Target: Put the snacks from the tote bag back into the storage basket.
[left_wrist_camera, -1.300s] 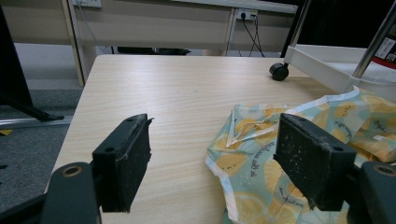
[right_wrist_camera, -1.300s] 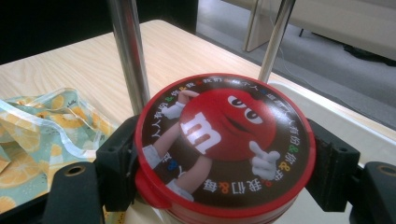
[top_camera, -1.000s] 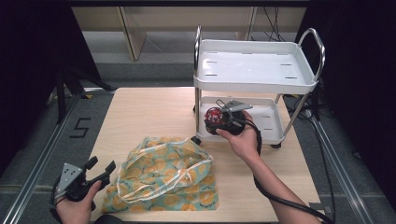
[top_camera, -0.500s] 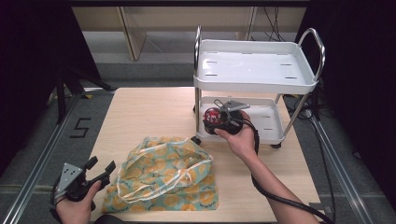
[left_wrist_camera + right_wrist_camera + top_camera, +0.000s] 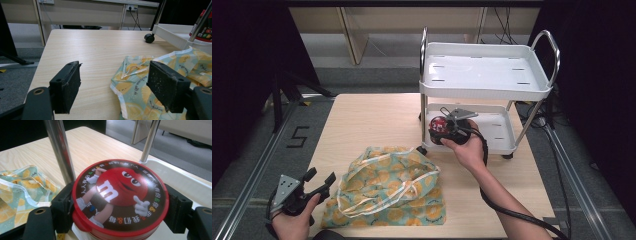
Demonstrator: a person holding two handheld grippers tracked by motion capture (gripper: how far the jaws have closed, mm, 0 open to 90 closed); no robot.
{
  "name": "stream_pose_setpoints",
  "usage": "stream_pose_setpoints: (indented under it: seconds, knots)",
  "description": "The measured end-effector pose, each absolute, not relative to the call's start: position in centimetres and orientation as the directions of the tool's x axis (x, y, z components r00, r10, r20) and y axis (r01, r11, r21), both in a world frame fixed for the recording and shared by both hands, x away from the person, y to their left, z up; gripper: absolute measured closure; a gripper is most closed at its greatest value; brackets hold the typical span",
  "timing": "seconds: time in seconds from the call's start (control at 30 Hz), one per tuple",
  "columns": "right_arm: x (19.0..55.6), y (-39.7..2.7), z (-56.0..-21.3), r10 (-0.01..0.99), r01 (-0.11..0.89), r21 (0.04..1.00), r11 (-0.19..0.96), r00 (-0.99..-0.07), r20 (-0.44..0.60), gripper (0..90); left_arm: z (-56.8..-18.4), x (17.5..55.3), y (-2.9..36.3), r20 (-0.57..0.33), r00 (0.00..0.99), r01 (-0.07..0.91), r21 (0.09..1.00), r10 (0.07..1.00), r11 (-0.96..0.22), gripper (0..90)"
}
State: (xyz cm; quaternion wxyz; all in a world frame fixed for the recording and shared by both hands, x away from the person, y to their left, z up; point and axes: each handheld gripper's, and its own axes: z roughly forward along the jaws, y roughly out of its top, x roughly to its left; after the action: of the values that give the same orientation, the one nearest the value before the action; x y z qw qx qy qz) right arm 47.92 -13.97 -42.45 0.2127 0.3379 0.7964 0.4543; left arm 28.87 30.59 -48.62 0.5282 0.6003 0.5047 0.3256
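My right gripper (image 5: 117, 207) pinches the tin (image 5: 120, 198) by its sides, both pads pressed against it; red lid with a cartoon face (lettering round the rim). Tin sits at the lower shelf of the cart (image 5: 507, 140), just beside a chrome post (image 5: 58, 150). My left gripper (image 5: 314, 184) rests low at the table's (image 5: 372, 120) near-left corner, jaws spread, nothing between them. The bag (image 5: 392, 187), lemon print, lies crumpled just beside it on the table.
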Motion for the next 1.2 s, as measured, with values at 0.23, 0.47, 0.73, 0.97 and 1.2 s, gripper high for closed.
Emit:
stream_pose_setpoints:
  seconds: [0.23, 0.47, 0.73, 0.97, 1.2]
  knots:
    - [48.0, -13.7, -42.7, 0.732, 0.35, 0.865, 0.359, -0.681, -0.028, 26.7, -48.6, 28.9, 30.6, -0.142, 0.277, 0.264, 0.962, 0.95, 0.067, 25.8]
    - [48.2, -13.6, -42.9, 0.732, 0.352, 0.862, 0.364, -0.681, -0.031, 26.8, -48.6, 28.9, 30.6, -0.142, 0.279, 0.262, 0.963, 0.95, 0.067, 25.8]
    - [48.2, -13.4, -43.4, 0.731, 0.357, 0.859, 0.366, -0.682, -0.027, 26.8, -48.6, 28.9, 30.6, -0.142, 0.278, 0.263, 0.963, 0.95, 0.067, 25.8]
    - [48.4, -13.1, -44.0, 0.731, 0.368, 0.854, 0.369, -0.682, -0.022, 26.8, -48.6, 28.8, 30.6, -0.14, 0.277, 0.263, 0.963, 0.951, 0.065, 25.8]
    - [48.3, -13.2, -44.1, 0.728, 0.38, 0.852, 0.36, -0.686, -0.001, 26.7, -48.6, 28.9, 30.6, -0.139, 0.28, 0.264, 0.962, 0.95, 0.063, 25.8]
